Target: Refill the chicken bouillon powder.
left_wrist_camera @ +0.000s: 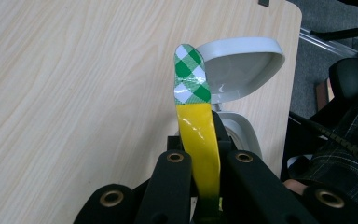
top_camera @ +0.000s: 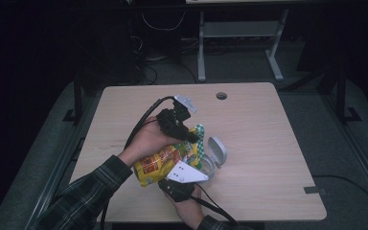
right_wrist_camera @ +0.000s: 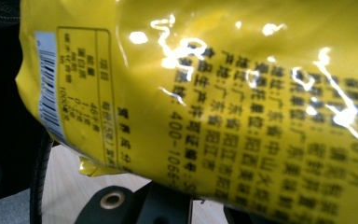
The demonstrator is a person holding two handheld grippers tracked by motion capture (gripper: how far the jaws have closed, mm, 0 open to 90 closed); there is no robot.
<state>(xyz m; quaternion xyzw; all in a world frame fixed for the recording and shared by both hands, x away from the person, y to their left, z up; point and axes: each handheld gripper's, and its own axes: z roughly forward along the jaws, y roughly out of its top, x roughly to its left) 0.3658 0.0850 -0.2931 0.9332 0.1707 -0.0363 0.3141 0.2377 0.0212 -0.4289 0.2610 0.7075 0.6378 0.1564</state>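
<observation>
Snack bag (top_camera: 160,165): yellow, held off the wooden table (top_camera: 268,143) between the two grippers, just beside the small grey lidded bin (top_camera: 215,155) and on the person's side of it.
Left gripper (top_camera: 191,136): jaws clamped on the bag's green-checked sealed end (left_wrist_camera: 191,77), which stands up out of the jaws.
Right gripper (top_camera: 175,184): jaws closed on the bag's lower part; printed back panel (right_wrist_camera: 242,116) close against its camera.
Long axis: from the near-left corner up toward the bin.
Key relation: the bin's open mouth (left_wrist_camera: 235,128) lies directly beyond the left jaws, its lid (left_wrist_camera: 242,65) tipped back; the left hand is nearer.
Room: bare tabletop beyond and right of the bin; the near edge is close under the right hand.
</observation>
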